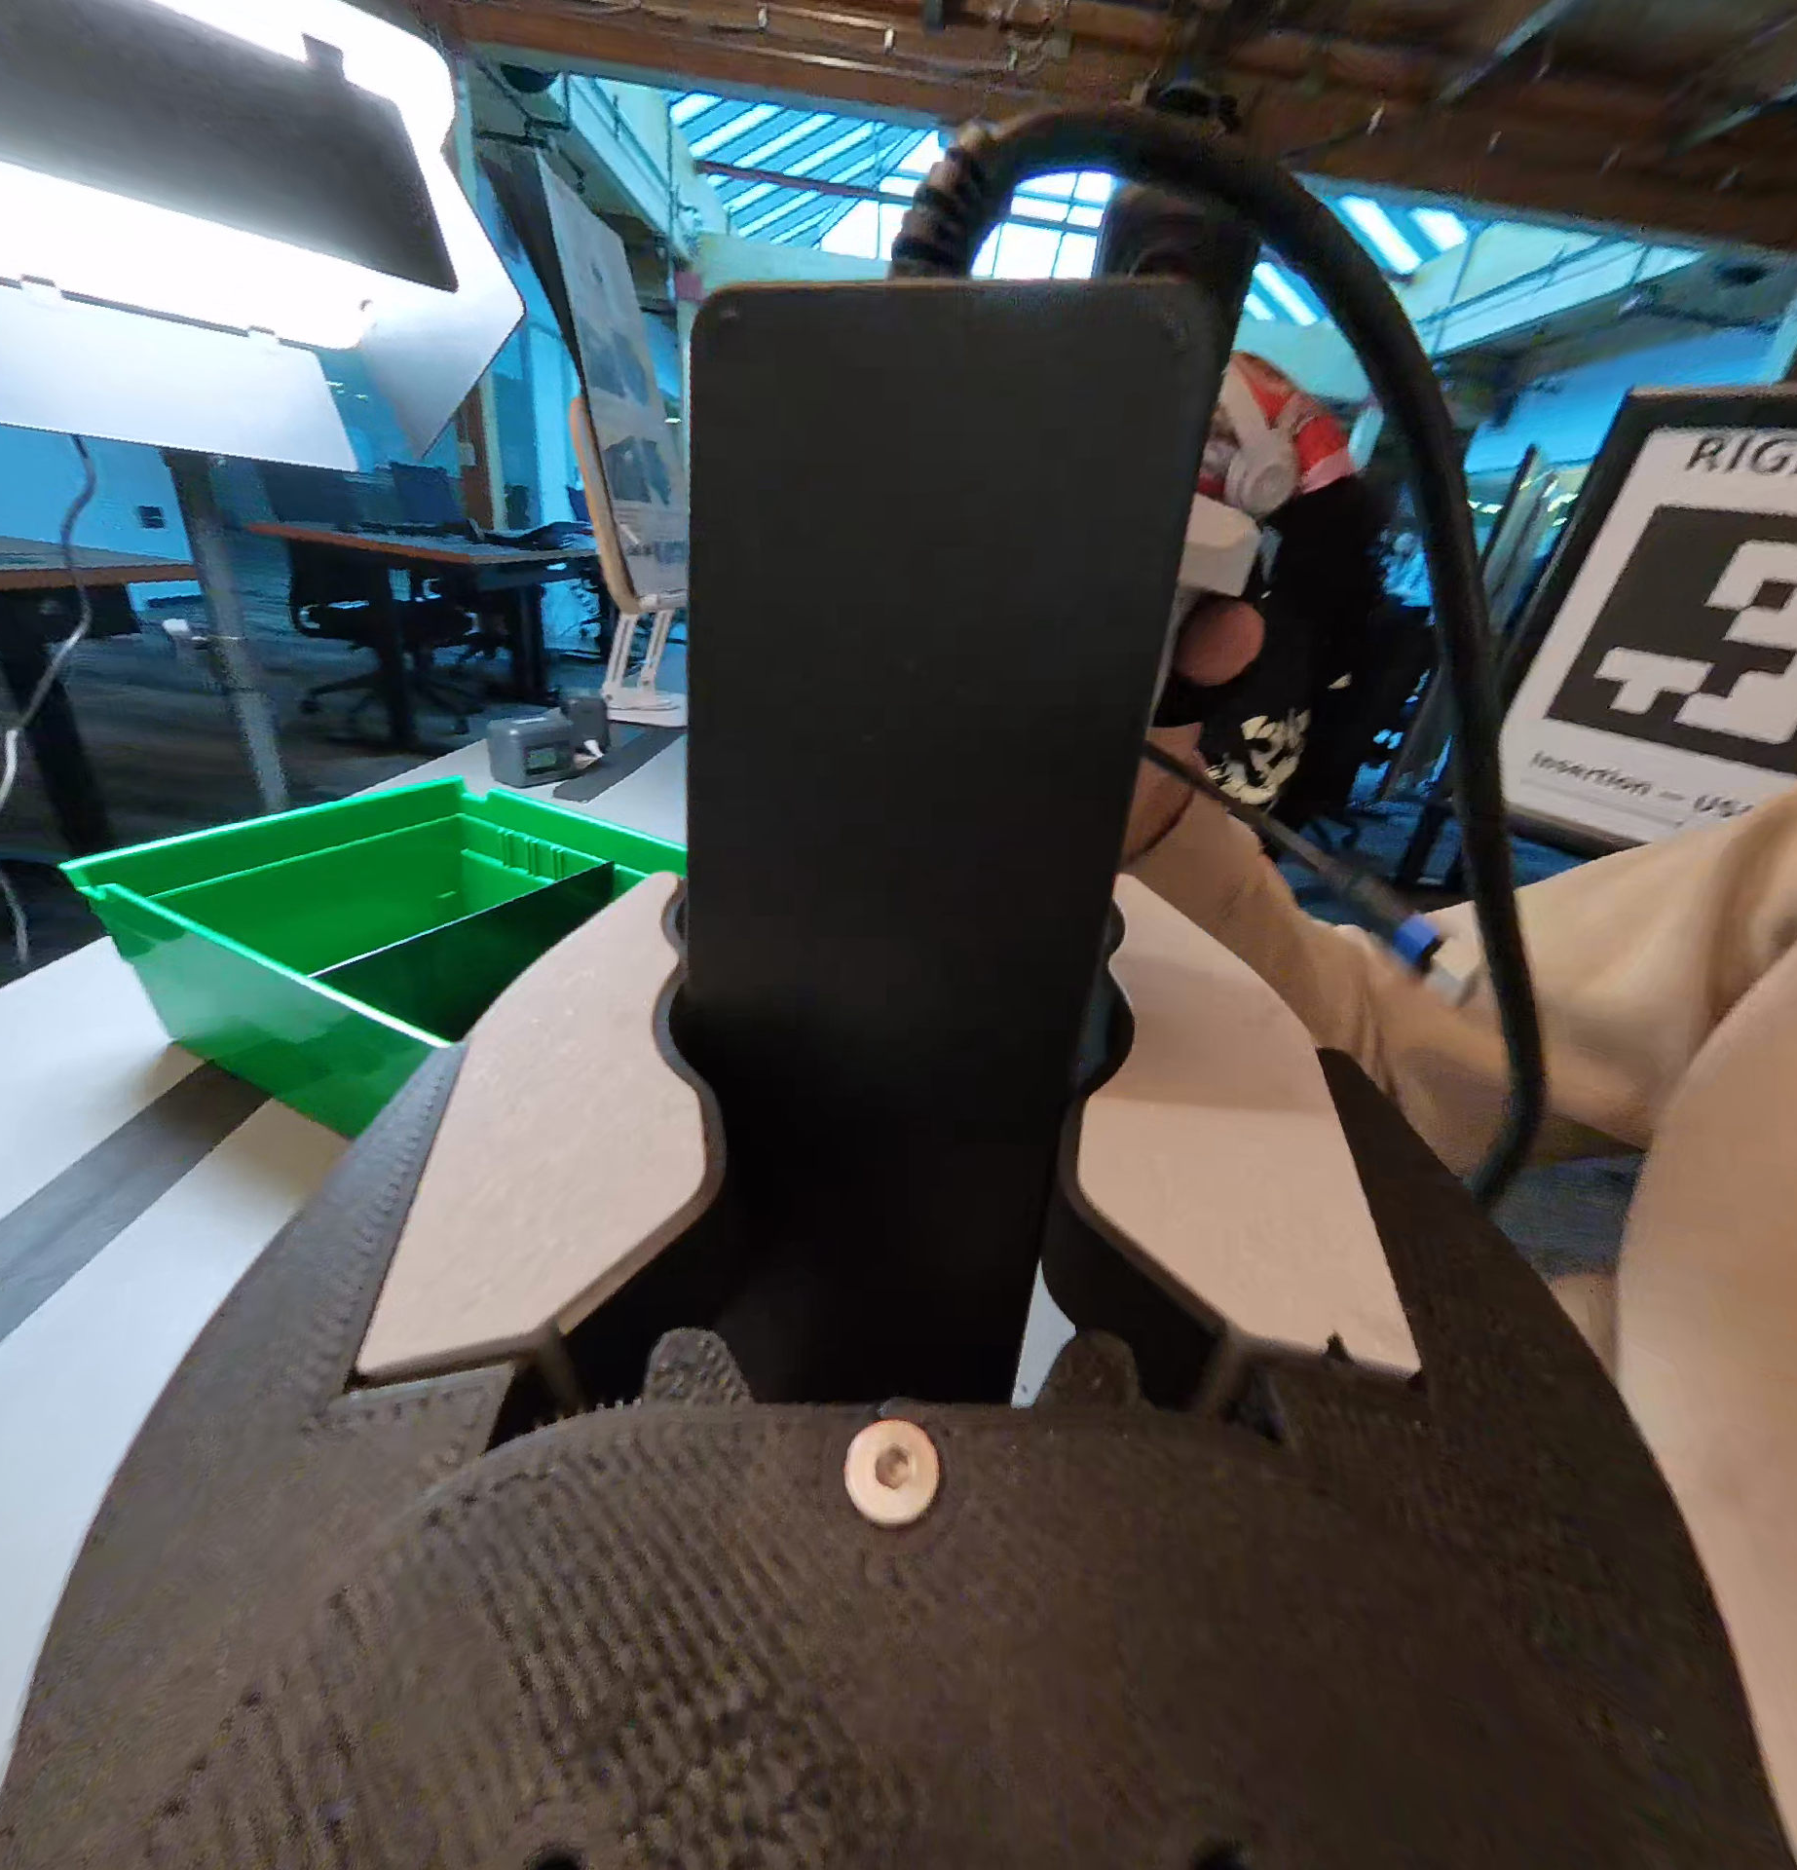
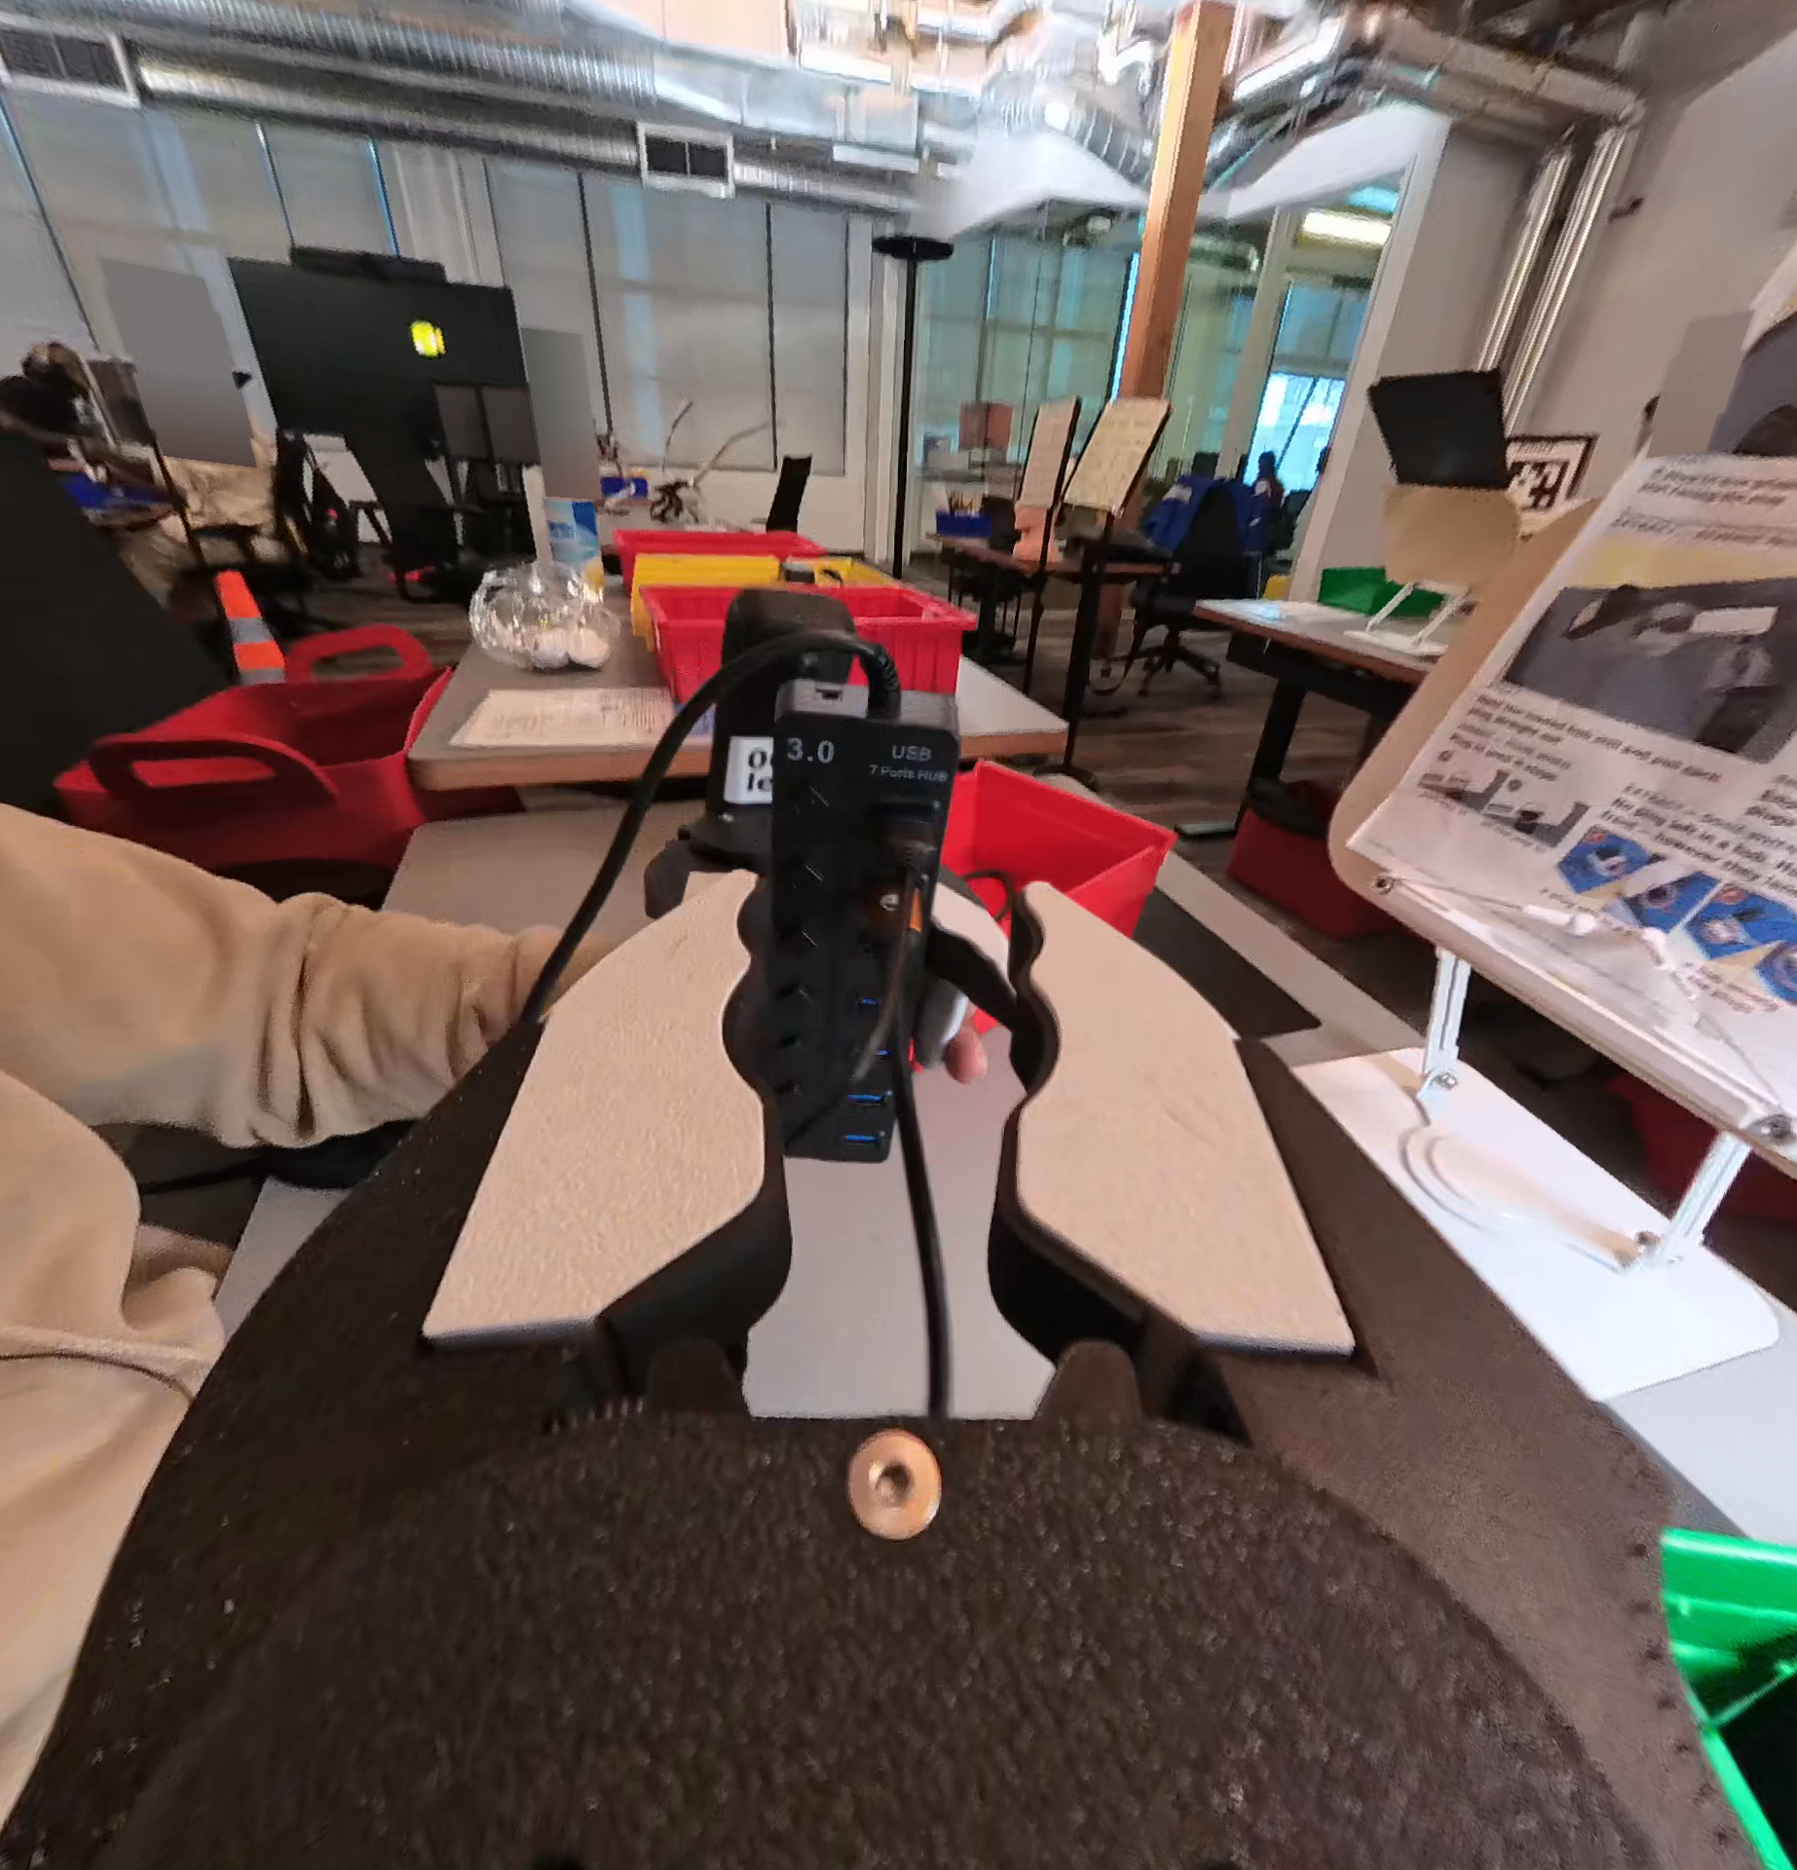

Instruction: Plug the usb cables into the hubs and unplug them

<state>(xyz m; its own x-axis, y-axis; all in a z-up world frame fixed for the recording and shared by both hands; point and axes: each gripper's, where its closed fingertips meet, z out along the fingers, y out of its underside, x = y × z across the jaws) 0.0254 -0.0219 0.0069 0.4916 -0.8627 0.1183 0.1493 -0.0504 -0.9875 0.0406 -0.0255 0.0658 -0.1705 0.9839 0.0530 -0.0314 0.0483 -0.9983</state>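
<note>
In the left wrist view my left gripper (image 1: 894, 911) is shut on a black USB hub (image 1: 934, 708) and holds it upright, its plain back toward the camera. The hub's thick black lead (image 1: 1461, 607) loops from its top down to the right. In the right wrist view the hub (image 2: 833, 911) shows its port side. A thin black USB cable (image 2: 924, 1214) has its plug (image 2: 909, 840) in an upper port. The cable runs down between the fingers of my right gripper (image 2: 884, 911), which is open just in front of the hub. The left gripper (image 2: 742, 658) shows behind the hub.
A green bin (image 1: 267, 941) sits on the grey table (image 1: 64, 1093) at the left and also shows in the right wrist view (image 2: 1744, 1670). A marker board (image 1: 1704, 627) stands at the right. An instruction sheet on a white stand (image 2: 1633, 810) and a red bin (image 2: 1056, 840) are near.
</note>
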